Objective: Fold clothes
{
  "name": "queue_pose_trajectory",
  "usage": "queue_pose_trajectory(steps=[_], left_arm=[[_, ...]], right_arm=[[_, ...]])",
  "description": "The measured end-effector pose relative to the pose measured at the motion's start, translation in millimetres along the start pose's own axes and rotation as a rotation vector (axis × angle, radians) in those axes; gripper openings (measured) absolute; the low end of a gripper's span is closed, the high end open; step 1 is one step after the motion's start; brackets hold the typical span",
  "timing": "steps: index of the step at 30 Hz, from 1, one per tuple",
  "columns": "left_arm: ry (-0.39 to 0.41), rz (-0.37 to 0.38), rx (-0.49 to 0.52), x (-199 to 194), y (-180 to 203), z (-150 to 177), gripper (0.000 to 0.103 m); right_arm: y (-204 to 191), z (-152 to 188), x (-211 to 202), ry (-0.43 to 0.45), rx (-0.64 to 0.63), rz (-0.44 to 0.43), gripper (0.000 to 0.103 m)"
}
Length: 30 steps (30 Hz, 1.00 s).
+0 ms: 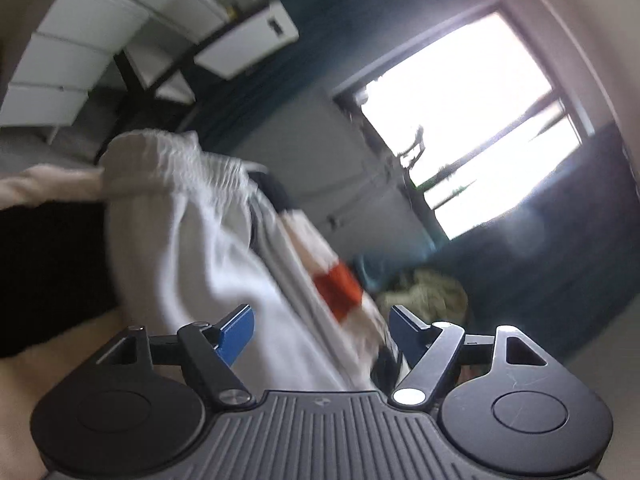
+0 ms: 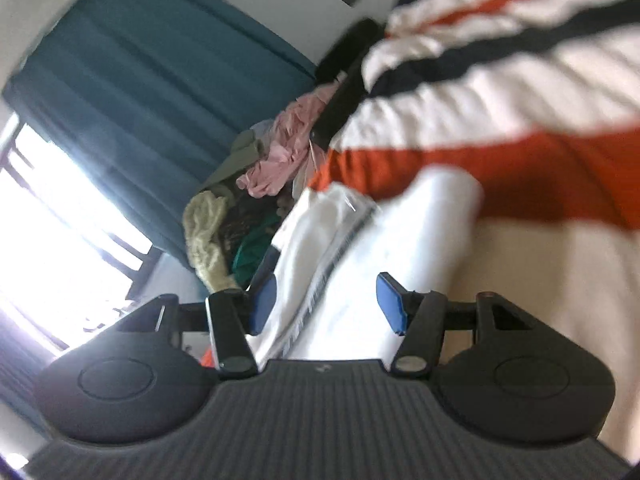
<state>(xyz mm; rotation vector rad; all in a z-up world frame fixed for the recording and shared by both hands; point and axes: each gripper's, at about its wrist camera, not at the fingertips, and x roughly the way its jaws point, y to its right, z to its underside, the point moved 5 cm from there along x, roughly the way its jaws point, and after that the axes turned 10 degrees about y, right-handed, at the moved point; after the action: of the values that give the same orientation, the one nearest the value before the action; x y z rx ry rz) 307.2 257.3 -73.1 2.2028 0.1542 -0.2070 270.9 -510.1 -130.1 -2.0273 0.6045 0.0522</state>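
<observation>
1. White garment [image 1: 176, 248], a pale piece with a gathered, ribbed band at its far end, takes up the middle of the left wrist view. It lies ahead of the left tool and runs down between its two blue fingers; both pictures are tilted and blurred, so its exact shape is unclear.
2. Striped cloth [image 2: 500, 92] in cream, black and orange fills the upper right of the right wrist view, with the white garment [image 2: 384, 248] lying on it; a strip of the same stripes shows beside the garment in the left view.
3. Teal curtain [image 2: 132, 92] hangs beside a bright window [image 1: 472, 120], which glares white.
4. White drawers [image 1: 68, 60] stand at the upper left of the left view.
5. Heap of clothes [image 2: 248, 188], pink, olive, cream and green, sits near the curtain, beyond the white garment.
6. Left gripper [image 1: 320, 326] stands with its jaws well apart. The white garment passes between them, but neither blue finger [image 1: 236, 338] presses on it, so it has hold of nothing.
7. Right gripper [image 2: 326, 302] also has its jaws spread. The folded white garment lies in the gap, and the blue fingers [image 2: 390, 300] stand clear of the cloth, gripping nothing.
</observation>
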Motion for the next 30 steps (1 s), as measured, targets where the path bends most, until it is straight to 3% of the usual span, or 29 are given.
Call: queue_pose_trajectory(steps=[4,9,14,18,20,24,26,28,30], left_arm=[[-0.081,-0.146,-0.055,-24.6,-28.5,5.2,0.08],[-0.14,-0.211,-0.283,-21.7,-71.9,8.8,0.079],[-0.056,-0.179,-0.277,15.1,-94.9,-1.7,0.072],[0.031,-0.18,-0.297,40.2,-111.0,-11.1,0.062],[0.055,-0.194,-0.319,48.7,-119.8,-10.6,0.05],[0.079,-0.209,-0.267,53.2,-122.7,-8.9,0.042],[0.089,-0.2,-0.252,56.5,-125.1,-10.9,0.03],[0.106,-0.196,-0.274,60.3,-128.6,-11.4,0.027],[0.129,-0.196,-0.307,67.1,-130.6,-10.0,0.022]], right_arm=[[26.1,8.2,-14.0,-0.099,0.104,0.015,0.057],[37.4,21.4,-4.3,-0.192,0.12,-0.025,0.056],[37.1,29.4,24.8,-0.204,0.127,-0.074,0.055],[34.3,32.7,57.8,-0.145,0.139,-0.099,0.054],[32.1,35.9,74.3,-0.112,0.111,-0.117,0.054],[27.3,38.7,95.4,-0.061,0.091,-0.125,0.048],[24.4,38.9,103.4,-0.043,0.084,-0.134,0.044],[23.2,41.1,108.0,-0.034,0.058,-0.12,0.019],[20.9,43.2,110.1,-0.027,0.03,-0.11,0.015]])
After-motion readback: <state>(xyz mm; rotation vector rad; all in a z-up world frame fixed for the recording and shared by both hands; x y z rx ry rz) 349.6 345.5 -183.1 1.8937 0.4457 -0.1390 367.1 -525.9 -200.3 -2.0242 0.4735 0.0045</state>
